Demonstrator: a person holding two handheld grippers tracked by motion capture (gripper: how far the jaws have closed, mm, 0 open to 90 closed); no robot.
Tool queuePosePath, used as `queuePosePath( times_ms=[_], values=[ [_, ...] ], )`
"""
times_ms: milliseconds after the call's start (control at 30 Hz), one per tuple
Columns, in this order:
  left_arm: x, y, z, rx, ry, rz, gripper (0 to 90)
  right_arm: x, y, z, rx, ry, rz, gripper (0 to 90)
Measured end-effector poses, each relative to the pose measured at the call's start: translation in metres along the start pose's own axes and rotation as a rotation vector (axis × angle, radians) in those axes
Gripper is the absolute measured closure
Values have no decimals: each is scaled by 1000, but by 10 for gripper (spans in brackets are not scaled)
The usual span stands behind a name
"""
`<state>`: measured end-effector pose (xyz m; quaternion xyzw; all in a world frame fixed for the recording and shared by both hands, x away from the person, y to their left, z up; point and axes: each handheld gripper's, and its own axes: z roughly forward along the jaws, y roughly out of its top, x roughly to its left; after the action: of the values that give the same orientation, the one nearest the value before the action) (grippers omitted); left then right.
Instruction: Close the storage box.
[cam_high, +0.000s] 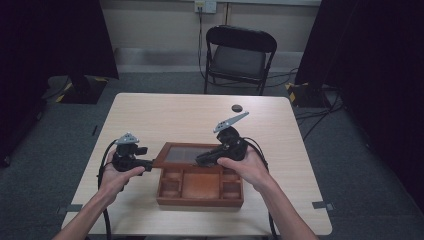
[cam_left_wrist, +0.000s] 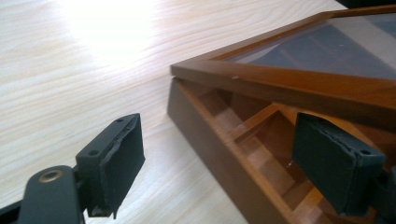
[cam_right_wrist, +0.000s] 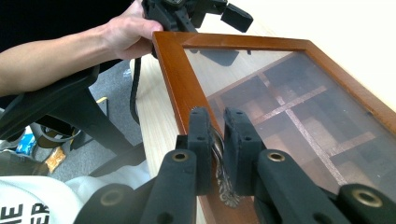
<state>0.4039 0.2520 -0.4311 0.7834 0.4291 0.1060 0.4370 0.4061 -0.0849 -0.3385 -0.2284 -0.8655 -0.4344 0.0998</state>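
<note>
In the right gripper view the right gripper (cam_right_wrist: 217, 154) pinches a small metal clasp (cam_right_wrist: 223, 179) on the wooden frame of the glass lid (cam_right_wrist: 280, 88), compartments showing through the glass, while the left hand (cam_right_wrist: 128, 35) holds the left gripper (cam_right_wrist: 196, 11) at the lid's far corner.

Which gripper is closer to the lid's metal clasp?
Right. The right gripper pinches the clasp; the left gripper is open at the lid's far corner.

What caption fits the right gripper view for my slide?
Right gripper shut on the metal clasp of the wooden box's glass lid, holding it raised.
</note>
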Motion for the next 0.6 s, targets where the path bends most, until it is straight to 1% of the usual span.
queuePosePath(
  times_ms=[133, 167, 267, 333, 433, 500, 567, 600],
  values=[
    [8, 0, -3, -4, 27, -15, 170, 1, -1, 1, 5, -2, -1, 819],
    [9, 0, -5, -11, 25, -24, 173, 1, -1, 2, 7, -4, -2, 819],
    [12, 1, -10, -25, 41, -18, 179, 3, -3, 3, 13, -10, -6, 819],
    [14, 1, -12, -36, 42, -37, 179, 3, -4, 4, 17, -5, -9, 819],
    [17, 1, -13, -39, 48, -49, 179, 4, -7, 6, 26, -1, -12, 819],
    [18, 0, -13, -35, 52, -47, 180, 4, -8, 8, 36, 3, -21, 820],
    [17, 1, -13, -33, 49, -44, 181, 4, -11, 10, 41, 11, -14, 820],
    [17, 1, -12, -32, 47, -43, 182, 4, -12, 11, 42, 11, -18, 820]
  ],
)
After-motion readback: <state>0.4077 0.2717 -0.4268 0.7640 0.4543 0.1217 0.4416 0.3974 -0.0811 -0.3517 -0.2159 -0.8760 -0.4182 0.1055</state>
